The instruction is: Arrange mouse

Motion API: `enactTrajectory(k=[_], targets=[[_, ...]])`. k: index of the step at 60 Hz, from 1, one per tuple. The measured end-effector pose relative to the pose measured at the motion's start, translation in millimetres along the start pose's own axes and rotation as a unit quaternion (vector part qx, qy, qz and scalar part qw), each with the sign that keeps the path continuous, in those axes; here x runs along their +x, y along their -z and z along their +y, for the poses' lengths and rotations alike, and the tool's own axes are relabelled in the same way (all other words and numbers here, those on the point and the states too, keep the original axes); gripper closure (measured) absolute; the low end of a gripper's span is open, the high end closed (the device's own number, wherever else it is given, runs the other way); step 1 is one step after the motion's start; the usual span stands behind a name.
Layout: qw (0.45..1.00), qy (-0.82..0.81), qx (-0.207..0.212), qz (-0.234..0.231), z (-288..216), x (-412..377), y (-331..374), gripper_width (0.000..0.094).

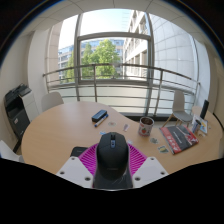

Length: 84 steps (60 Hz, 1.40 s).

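A black computer mouse (112,158) sits between my gripper's (112,168) two fingers, its nose pointing away from me over the wooden table (60,135). The magenta pads (91,158) press against both of its sides, so the gripper is shut on the mouse. The mouse's rear end is hidden by the gripper's body. It appears held above the near edge of the round table.
On the table beyond the fingers are a dark blue object (99,116), a mug (146,126), a red booklet (178,137) and small items at the right. Chairs (51,100) stand around the table. A black printer (17,106) stands at the left. Large windows lie beyond.
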<state>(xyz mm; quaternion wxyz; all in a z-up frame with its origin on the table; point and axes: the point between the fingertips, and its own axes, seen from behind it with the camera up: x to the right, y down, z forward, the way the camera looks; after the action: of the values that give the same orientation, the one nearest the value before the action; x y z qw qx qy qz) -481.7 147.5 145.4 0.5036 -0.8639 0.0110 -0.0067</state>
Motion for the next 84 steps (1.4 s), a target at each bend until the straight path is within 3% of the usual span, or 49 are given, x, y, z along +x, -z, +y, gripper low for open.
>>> enactTrajectory(k=[13,24,27,32,35,39,56,70,84], targets=[[0.994,0.009,-0.104,-0.021,98.0,-41.6,-75.7,0.0516],[0.989,0.019,-0.141,-0.034,132.0,-46.0,-87.9,0.0415],[0.989,0.017,-0.144,-0.033,134.2,-45.9,-86.3,0.0341],[0.99,0.02,-0.137,-0.034,124.0,-47.0,-74.9,0.0072],[0.991,0.022,-0.129,-0.028,114.9,-45.8,-63.5,0.0117],[0.993,0.024,-0.113,-0.018,99.4,-44.0,-43.7,0.0077],[0.999,0.013,-0.047,0.014,43.8,-48.7,87.4,0.009],[0.999,0.017,-0.037,0.024,49.5,-61.2,190.5,0.0093],[0.999,0.026,-0.037,0.013,64.7,-77.3,238.2,0.0092]])
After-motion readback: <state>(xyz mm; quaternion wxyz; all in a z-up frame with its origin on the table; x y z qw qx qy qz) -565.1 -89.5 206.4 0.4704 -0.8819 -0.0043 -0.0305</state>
